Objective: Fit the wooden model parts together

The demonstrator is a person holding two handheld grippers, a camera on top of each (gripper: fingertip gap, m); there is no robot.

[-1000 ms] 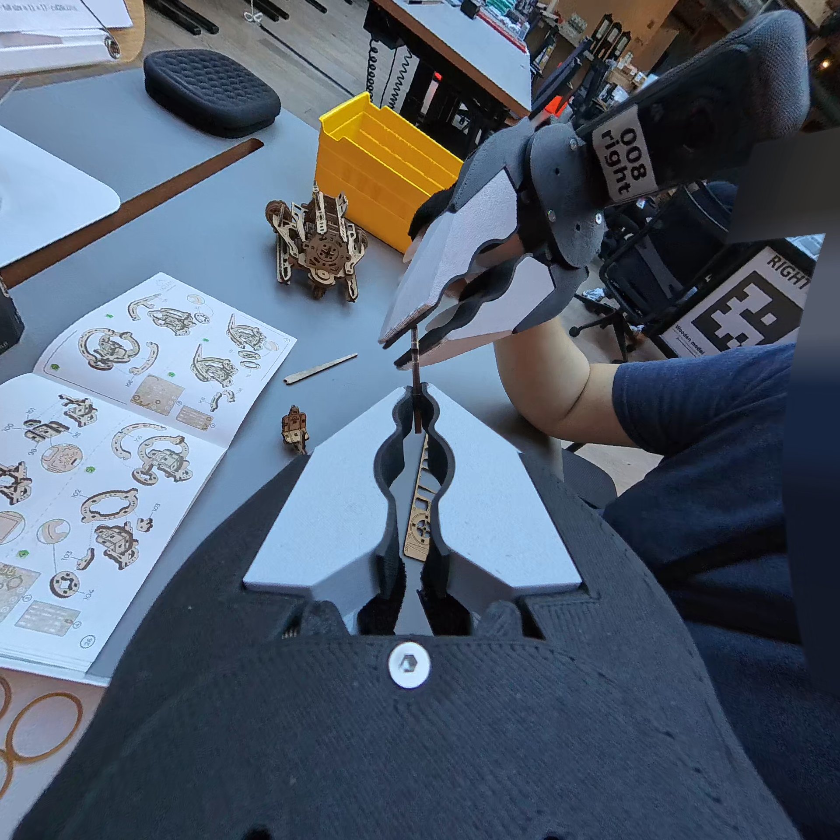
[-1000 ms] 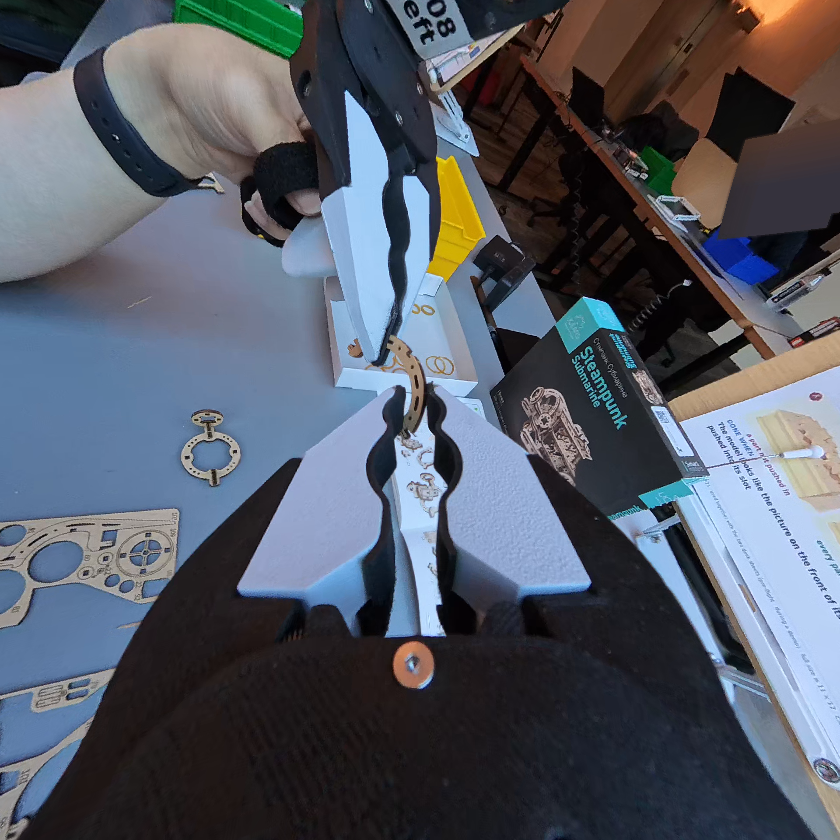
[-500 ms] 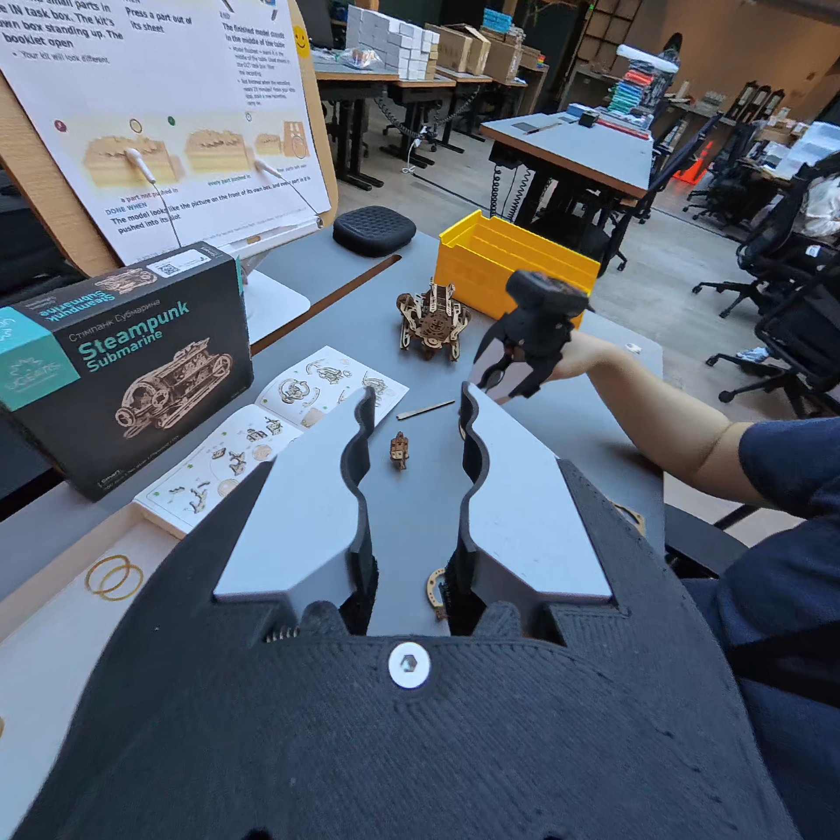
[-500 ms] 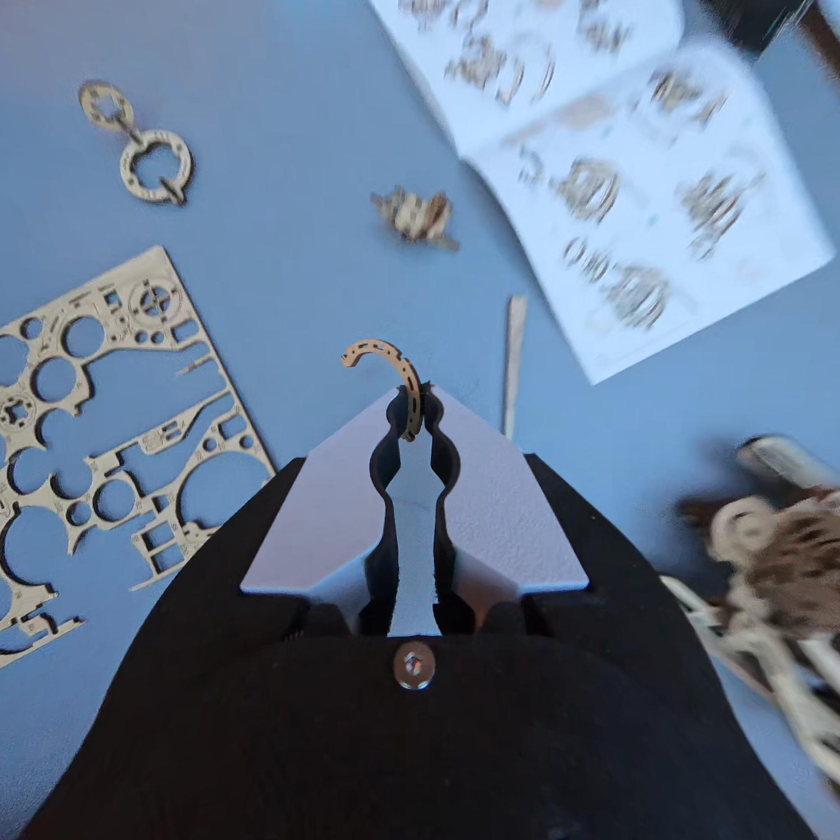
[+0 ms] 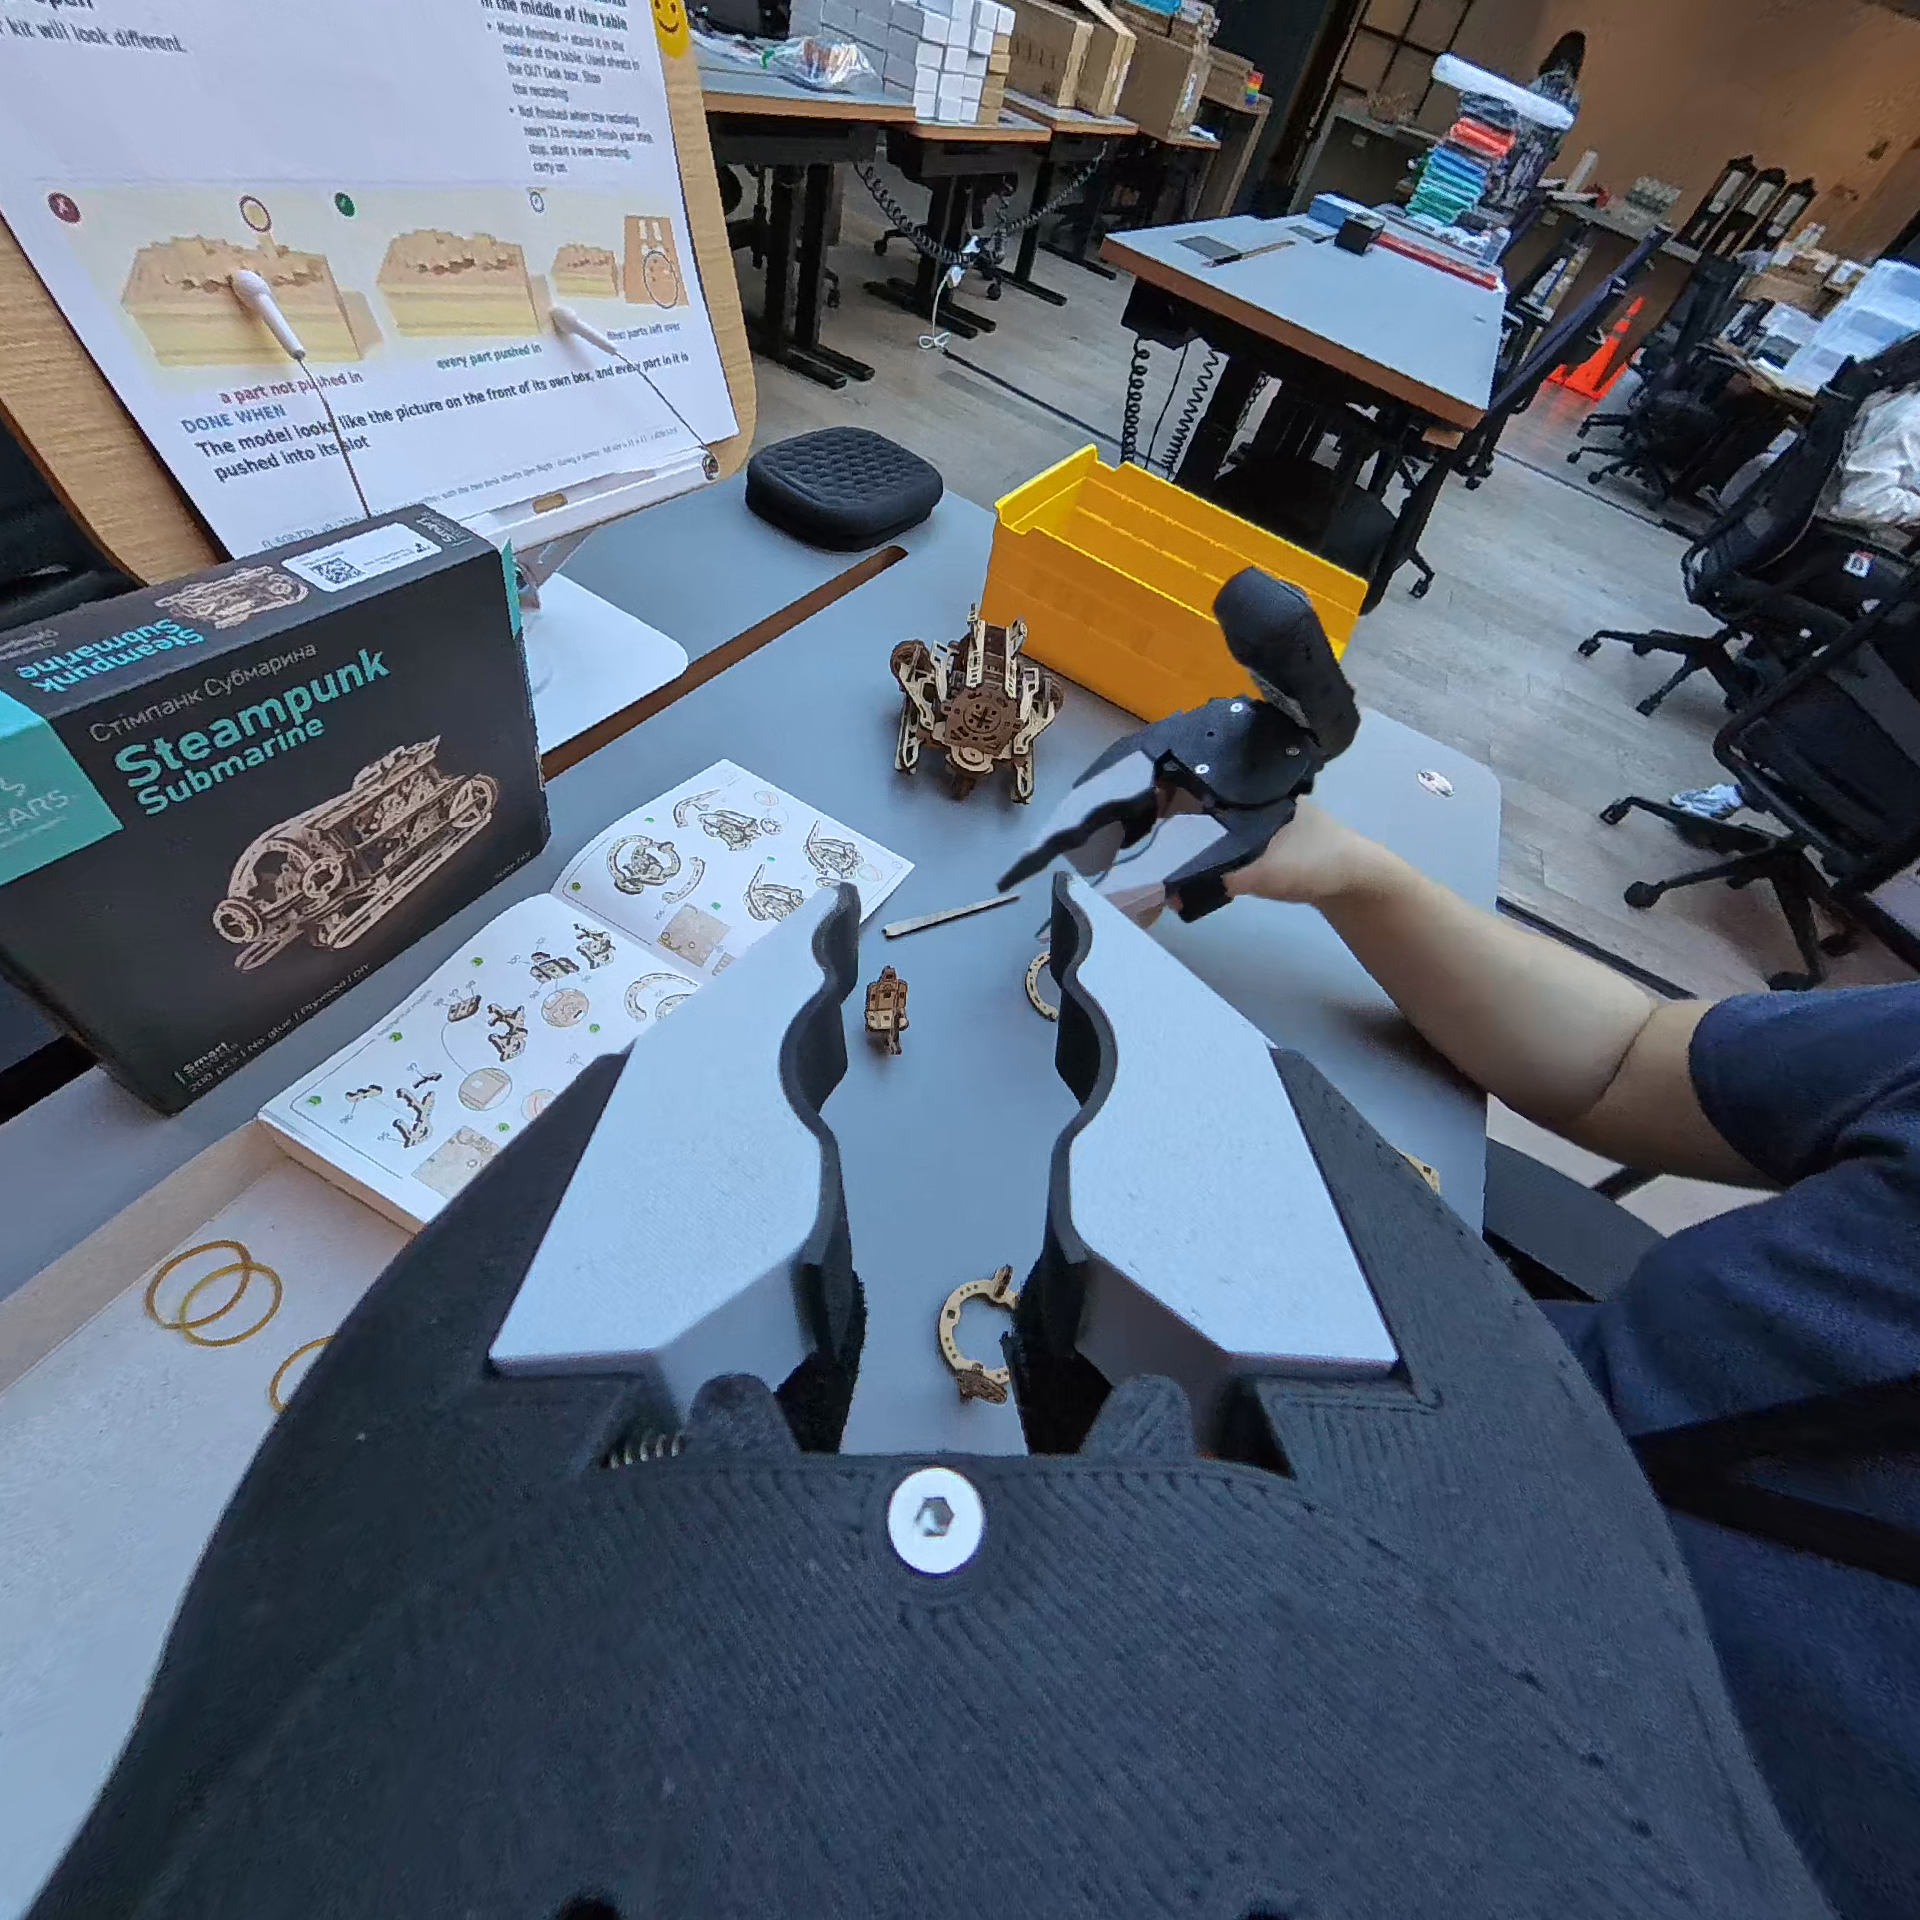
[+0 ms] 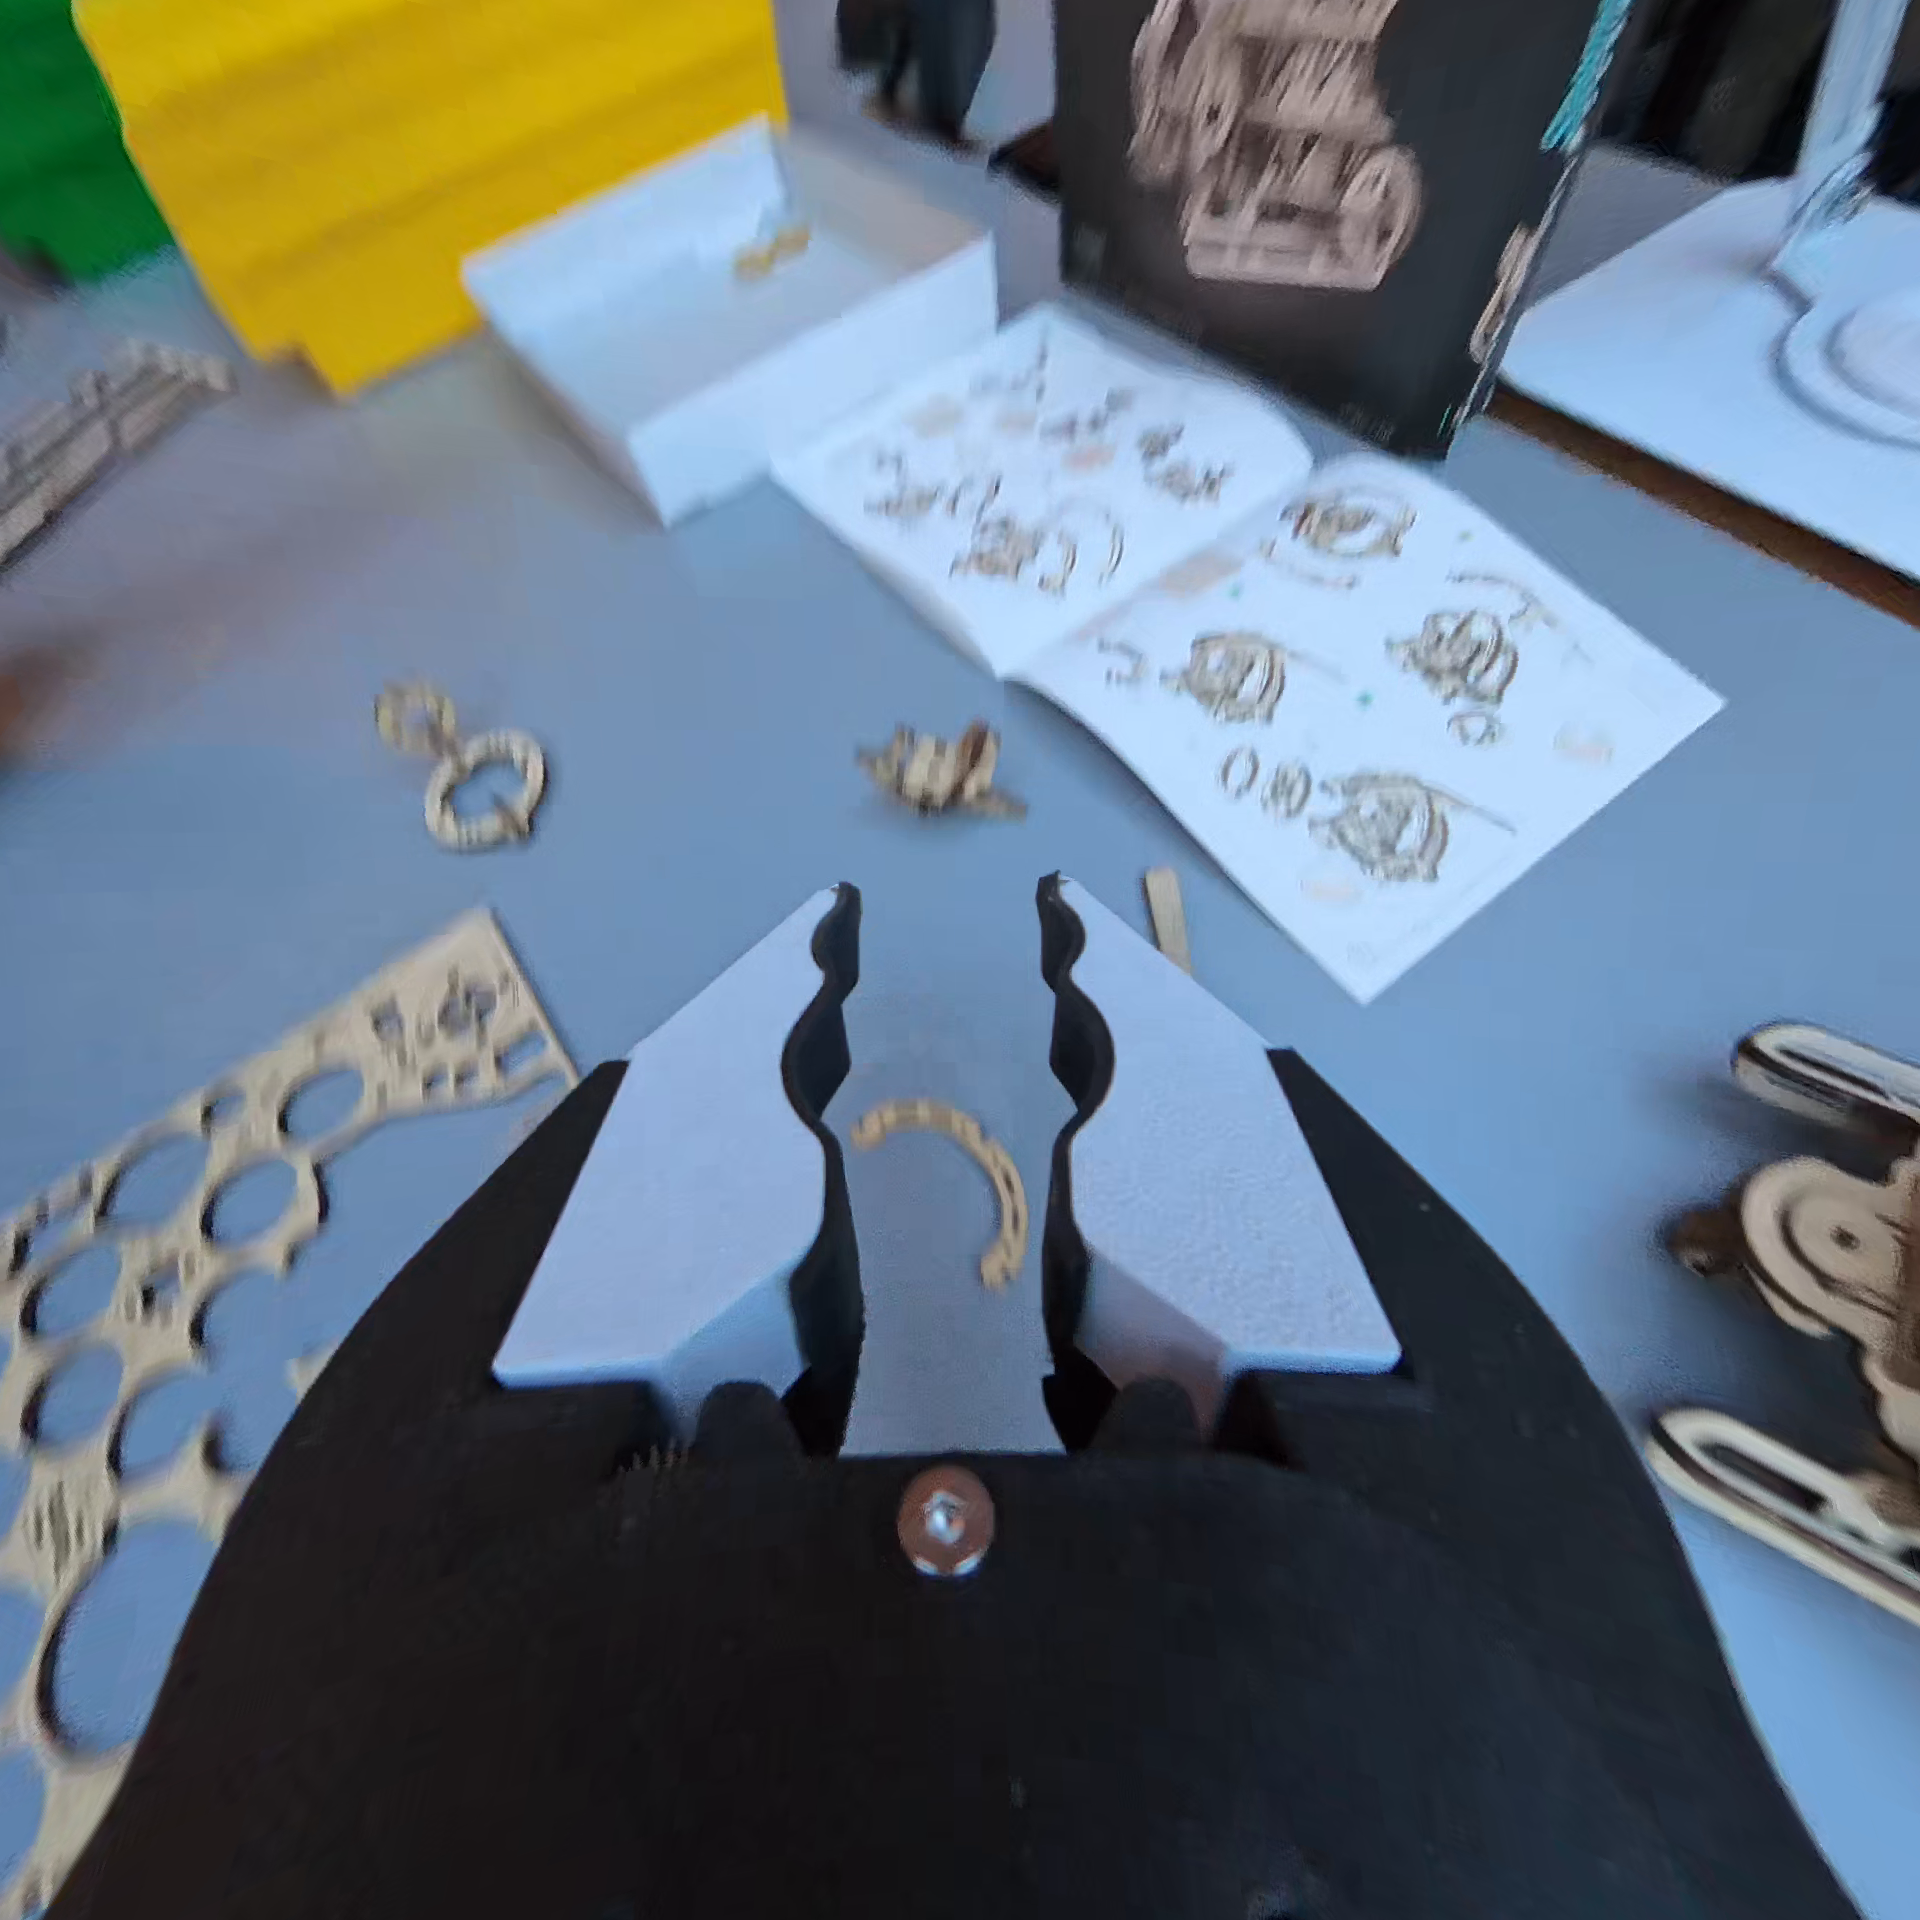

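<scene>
My right gripper (image 6: 948,894) is open and empty, low over the grey table (image 6: 644,644). A curved wooden part (image 6: 966,1132) lies flat on the table between its jaws. A small wooden sub-assembly (image 6: 935,774) lies just ahead of it. My left gripper (image 5: 954,894) is open and empty, held back above the table. In the left wrist view the right gripper (image 5: 1091,883) hovers over the curved part (image 5: 1034,987), which is half hidden by my finger. The sub-assembly (image 5: 886,1013) and a ring-shaped part (image 5: 971,1330) lie between the left jaws. The partly built model (image 5: 971,707) stands farther back.
An open instruction booklet (image 5: 582,977), the black kit box (image 5: 249,790) and a yellow bin (image 5: 1164,582) stand around the work area. A thin wooden stick (image 5: 951,916), a punched wooden sheet (image 6: 208,1195), a double-ring part (image 6: 478,774) and a white tray (image 6: 727,312) also lie there. My hands' fingertips stand some 25 centimeters from each other.
Both grippers held the curved part together. The left one let go and pulled back. The right one carried the part down, opened, and left it lying on the table.
</scene>
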